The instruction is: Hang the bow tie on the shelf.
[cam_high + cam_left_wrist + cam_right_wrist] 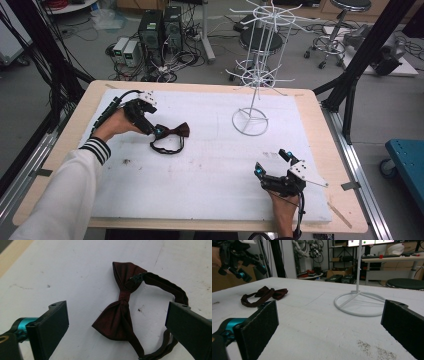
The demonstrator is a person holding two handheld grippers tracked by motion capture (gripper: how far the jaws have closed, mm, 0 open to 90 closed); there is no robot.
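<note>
work surface: white foam mat [200,170] laid on a light wooden table [325,150]; the mat covers most of the tabletop and shows dark smudges near its front edge.
bow tie: dark red bow tie [172,132] with a dark neck strap [167,148]; it lies flat on the left half of the mat, nearer the far edge than the front edge. the strap forms a loop on the front side of the bow. in the left gripper view, a black clasp [137,278] joins the strap behind the bow.
left gripper: left gripper [155,131] held in the person's left hand [117,125], over the left half of the mat, tips at the left end of the bow tie. jaws stand wide apart; in the left gripper view the bow tie [120,312] lies between them, unclamped, one jaw overlapping the strap.
right gripper: right gripper [272,162] held in the person's right hand [285,210], near the front right corner of the mat, well apart from the bow tie. jaws stand wide apart with nothing between them.
display stand: white wire stand [252,75] with a ring base [250,121], upright on the right half of the mat near the far edge.
sleeve: white sleeve with a black-striped cuff [95,149] on the left forearm.
</note>
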